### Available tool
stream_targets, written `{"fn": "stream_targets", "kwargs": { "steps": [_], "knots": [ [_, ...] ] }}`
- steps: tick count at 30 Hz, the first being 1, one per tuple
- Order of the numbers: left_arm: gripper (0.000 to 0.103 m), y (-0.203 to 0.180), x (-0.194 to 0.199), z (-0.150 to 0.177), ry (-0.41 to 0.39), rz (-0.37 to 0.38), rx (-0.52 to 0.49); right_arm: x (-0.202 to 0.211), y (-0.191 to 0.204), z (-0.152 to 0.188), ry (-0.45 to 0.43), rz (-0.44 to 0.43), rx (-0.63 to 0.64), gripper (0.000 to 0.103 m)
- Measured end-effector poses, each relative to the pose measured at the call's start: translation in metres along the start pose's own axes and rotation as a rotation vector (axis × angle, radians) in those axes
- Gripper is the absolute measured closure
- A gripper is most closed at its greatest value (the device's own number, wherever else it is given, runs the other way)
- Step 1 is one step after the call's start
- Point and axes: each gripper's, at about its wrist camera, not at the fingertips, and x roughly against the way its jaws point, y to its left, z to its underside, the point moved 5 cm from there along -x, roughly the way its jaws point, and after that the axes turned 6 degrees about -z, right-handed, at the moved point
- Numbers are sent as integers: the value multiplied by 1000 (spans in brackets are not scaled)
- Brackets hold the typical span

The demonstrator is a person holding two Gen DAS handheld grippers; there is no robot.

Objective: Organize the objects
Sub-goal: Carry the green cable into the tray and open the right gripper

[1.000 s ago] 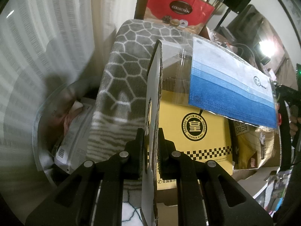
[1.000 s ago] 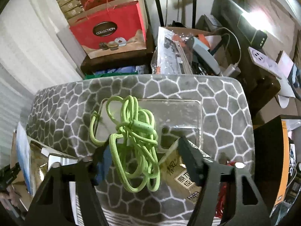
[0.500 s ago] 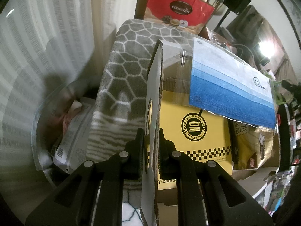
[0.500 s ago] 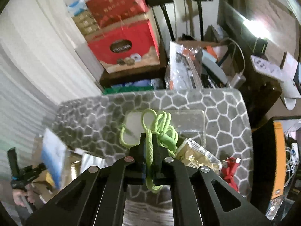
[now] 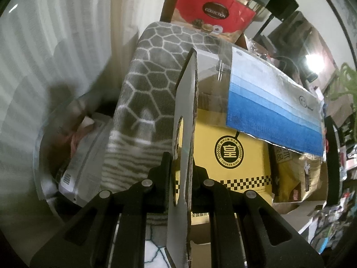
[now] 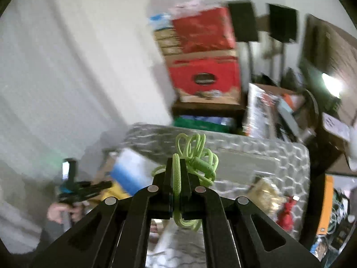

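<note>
The left hand-held gripper [image 5: 181,174] is clamped on a grey cardboard flap [image 5: 185,122] of the yellow "COOKER KING" box [image 5: 229,156]. The right hand-held gripper [image 6: 177,185] pinches a lime-green braided cable [image 6: 196,156] above the grey hexagon-patterned cushioned surface [image 6: 287,156]. Beyond stands a red "COLLECTION" gift box [image 5: 214,11], by a white curtain [image 6: 67,67].

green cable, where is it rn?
In the right wrist view, the green cable is clamped in the right tongs, bunched above the grey honeycomb cushion, bottom centre of frame.
</note>
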Motion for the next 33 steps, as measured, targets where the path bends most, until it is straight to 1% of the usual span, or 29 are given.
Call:
{"fn": "stream_targets", "kwargs": {
  "steps": [2, 5, 9, 11, 14, 17, 20, 22, 24, 25, 27, 28, 31, 32, 33],
  "knots": [
    [91, 0, 1, 0, 1, 9, 8, -7, 29, -1, 18, -56, 44, 100],
    [92, 3, 5, -2, -3, 24, 19, -29, 66, 7, 64, -110, 110, 100],
    [91, 6, 11, -4, -12, 38, 30, -71, 106, 30, 152, -163, 198, 100],
    [91, 7, 13, -5, -15, 45, 36, -93, 127, 46, 201, -181, 262, 100],
    [91, 9, 19, -6, -27, 57, 47, -116, 144, 67, 262, -200, 324, 100],
    [90, 12, 21, -7, -29, 73, 66, -137, 148, 83, 307, -201, 365, 100],
    [90, 13, 21, -9, -33, 72, 65, -159, 145, 96, 330, -184, 368, 100],
    [90, 13, 20, -10, -29, 73, 66, -173, 137, 104, 344, -174, 338, 96],
    [90, 12, 19, -10, -26, 73, 62, -187, 128, 111, 379, -188, 287, 94],
    [90, 13, 18, -10, -25, 72, 59, -194, 123, 117, 411, -205, 256, 91],
    [90, 12, 17, -9, -24, 68, 54, -198, 116, 125, 443, -187, 248, 72],
    [90, 12, 16, -9, -22, 66, 55, -197, 114, 127, 443, -176, 251, 70],
    [90, 13, 14, -8, -18, 66, 56, -186, 109, 127, 418, -196, 238, 70],
    [90, 13, 13, -8, -16, 62, 54, -179, 107, 124, 402, -199, 232, 66],
    [90, 12, 13, -7, -16, 53, 48, -172, 105, 120, 384, -199, 226, 60]
  ]
}}
